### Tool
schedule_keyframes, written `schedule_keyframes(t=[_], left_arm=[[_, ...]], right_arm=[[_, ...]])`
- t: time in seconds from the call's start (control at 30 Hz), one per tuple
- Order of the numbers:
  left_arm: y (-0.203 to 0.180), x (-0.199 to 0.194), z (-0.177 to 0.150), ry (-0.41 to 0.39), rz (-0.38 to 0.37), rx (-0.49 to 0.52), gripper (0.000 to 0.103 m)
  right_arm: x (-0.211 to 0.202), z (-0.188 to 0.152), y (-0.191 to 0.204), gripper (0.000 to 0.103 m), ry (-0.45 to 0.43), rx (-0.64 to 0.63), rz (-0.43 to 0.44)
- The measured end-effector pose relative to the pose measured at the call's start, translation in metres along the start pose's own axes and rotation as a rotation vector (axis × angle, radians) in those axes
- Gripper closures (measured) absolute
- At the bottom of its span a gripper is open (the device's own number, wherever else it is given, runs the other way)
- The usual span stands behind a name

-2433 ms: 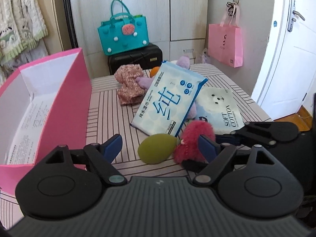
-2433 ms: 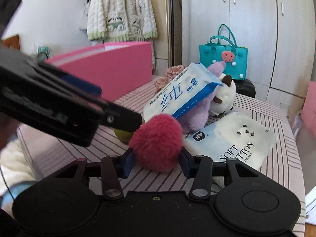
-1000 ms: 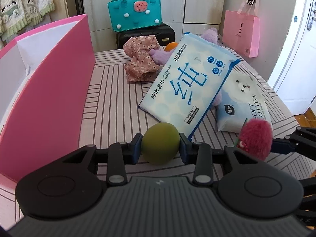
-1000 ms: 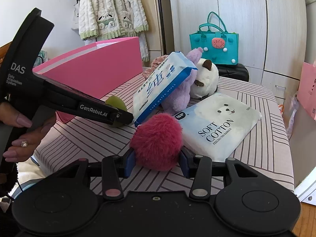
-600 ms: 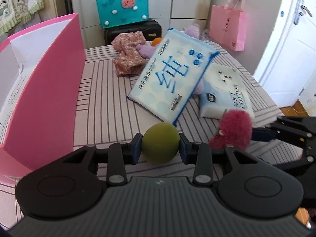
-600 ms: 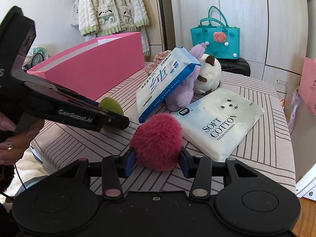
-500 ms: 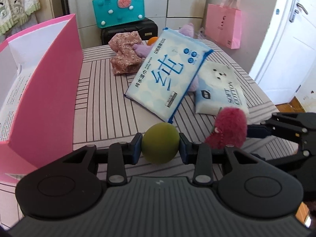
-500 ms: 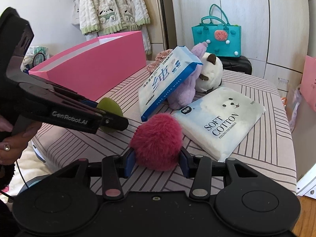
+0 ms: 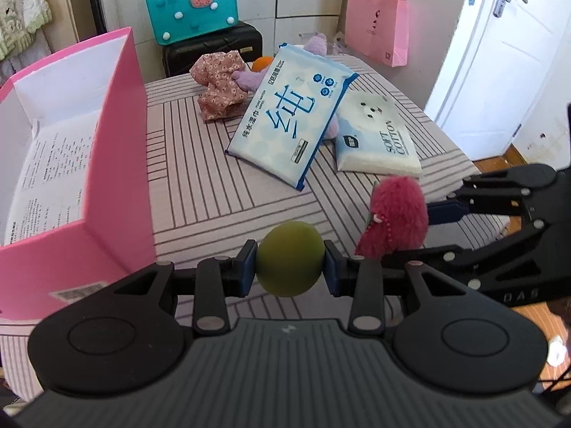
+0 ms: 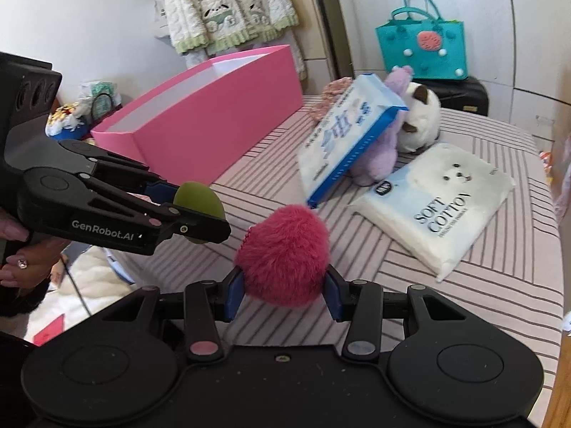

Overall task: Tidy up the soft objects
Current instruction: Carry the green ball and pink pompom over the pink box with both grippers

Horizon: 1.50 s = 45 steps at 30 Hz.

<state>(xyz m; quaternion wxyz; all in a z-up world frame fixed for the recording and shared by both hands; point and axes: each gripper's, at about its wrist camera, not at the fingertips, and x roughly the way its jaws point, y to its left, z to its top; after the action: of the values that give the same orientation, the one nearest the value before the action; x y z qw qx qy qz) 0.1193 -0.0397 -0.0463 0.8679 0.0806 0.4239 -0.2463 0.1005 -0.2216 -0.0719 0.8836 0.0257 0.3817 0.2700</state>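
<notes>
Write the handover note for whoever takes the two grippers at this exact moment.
Left gripper: shut on the green ball, held above the striped table, right of the pink box.
Right gripper: shut on the red pompom, also held above the table.
On the table: blue wipes pack leaning on a purple plush, Soft Cotton pack, floral cloth, white plush.
Done: both small items picked up.
Left: probably drop them into the box, then the rest.
</notes>
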Motion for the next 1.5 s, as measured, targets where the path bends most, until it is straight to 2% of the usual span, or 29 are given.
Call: schedule_keyframes(t=[0.2,0.33,0.63,0.9,1.1,1.43,1.5], left_arm=[[0.009,-0.019,-0.002,0.041,-0.028,0.024,0.066],[0.018,-0.038,-0.003,0.038,-0.021,0.031,0.066],[0.047,-0.077,-0.004,0.034,-0.066,-0.001,0.066],[0.068,-0.107,-0.003,0.013,-0.05,0.041,0.066],[0.099,-0.117,0.003,-0.022,-0.07,-0.032,0.066],[0.152,-0.118,0.037,-0.108,0.04,-0.124,0.066],[0.162,-0.113,0.047,-0.115,0.06,-0.14,0.066]], right_arm=[[-0.004,0.014,0.013,0.052,0.034,-0.018,0.057],[-0.006,0.025,0.024,0.052,0.045,-0.044,0.086],[-0.005,0.052,0.059,0.052,0.067,-0.135,0.122],[0.0,0.087,0.081,0.052,0.025,-0.224,0.135],[0.011,0.116,0.093,0.052,-0.014,-0.297,0.122],[0.036,0.166,0.106,0.052,-0.082,-0.456,0.076],[0.048,0.18,0.108,0.051,-0.068,-0.48,0.076]])
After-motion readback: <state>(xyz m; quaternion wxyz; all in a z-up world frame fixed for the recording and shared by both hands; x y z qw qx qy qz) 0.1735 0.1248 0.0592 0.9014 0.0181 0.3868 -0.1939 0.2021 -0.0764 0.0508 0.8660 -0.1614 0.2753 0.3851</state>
